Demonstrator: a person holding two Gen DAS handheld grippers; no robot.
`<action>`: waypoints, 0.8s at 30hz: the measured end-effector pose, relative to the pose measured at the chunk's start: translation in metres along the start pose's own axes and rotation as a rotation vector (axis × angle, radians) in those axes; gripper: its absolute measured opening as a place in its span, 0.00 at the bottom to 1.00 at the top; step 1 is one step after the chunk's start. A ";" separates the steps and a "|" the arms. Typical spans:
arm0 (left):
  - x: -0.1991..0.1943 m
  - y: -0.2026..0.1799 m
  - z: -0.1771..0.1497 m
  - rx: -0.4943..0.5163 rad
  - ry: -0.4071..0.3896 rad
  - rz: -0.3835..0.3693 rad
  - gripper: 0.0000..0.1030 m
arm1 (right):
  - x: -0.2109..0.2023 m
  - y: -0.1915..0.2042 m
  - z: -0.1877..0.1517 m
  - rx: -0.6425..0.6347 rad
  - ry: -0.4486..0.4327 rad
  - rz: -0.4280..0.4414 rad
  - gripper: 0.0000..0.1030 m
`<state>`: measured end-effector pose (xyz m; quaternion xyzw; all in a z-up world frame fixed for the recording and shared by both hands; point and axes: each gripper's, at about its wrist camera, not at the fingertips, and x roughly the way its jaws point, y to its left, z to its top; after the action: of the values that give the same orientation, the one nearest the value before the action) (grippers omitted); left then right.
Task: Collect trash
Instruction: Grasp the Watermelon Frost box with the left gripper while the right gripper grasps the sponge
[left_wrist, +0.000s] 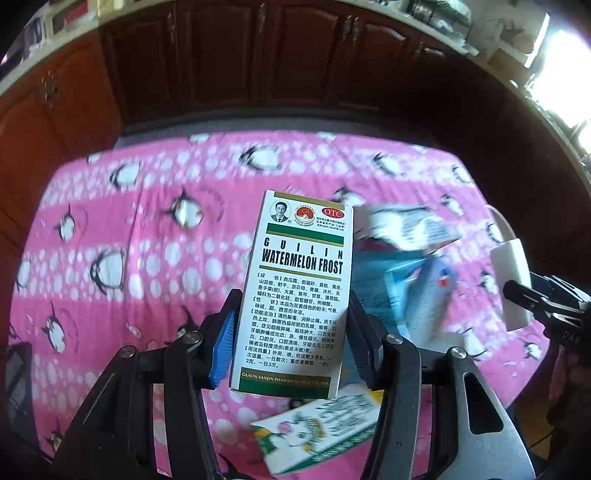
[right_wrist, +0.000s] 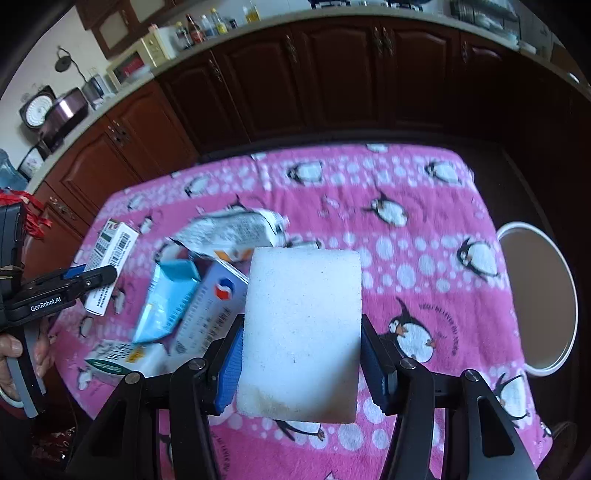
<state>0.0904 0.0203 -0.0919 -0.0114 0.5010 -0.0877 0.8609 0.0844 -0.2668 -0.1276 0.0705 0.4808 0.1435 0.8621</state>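
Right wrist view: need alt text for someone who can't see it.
The right gripper holds a white sponge block between blue-padded jaws, above a pink penguin-print cloth. To its left lies a pile of cartons and wrappers, with the left gripper beside it; a white bin stands at the right.

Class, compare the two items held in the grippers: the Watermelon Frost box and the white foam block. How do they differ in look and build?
The Watermelon Frost box is covered in printed text and green bands; the white foam block is plain, with a brownish stain near its lower edge. The box looks slimmer and sharp-edged; the block looks thicker with rounded corners. Both are gripped by their sides, the box by the left gripper, the block by the right gripper, above the pink penguin cloth.
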 end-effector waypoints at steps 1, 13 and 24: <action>-0.003 -0.005 0.002 0.005 -0.009 -0.003 0.50 | -0.004 0.001 0.001 0.000 -0.010 0.002 0.53; -0.030 -0.091 0.026 0.134 -0.088 -0.047 0.50 | -0.057 -0.019 0.004 0.030 -0.127 -0.006 0.53; -0.026 -0.180 0.045 0.268 -0.102 -0.120 0.50 | -0.094 -0.063 -0.001 0.110 -0.197 -0.042 0.53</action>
<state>0.0913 -0.1556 -0.0282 0.0691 0.4388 -0.2044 0.8723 0.0480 -0.3560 -0.0685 0.1212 0.4024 0.0910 0.9028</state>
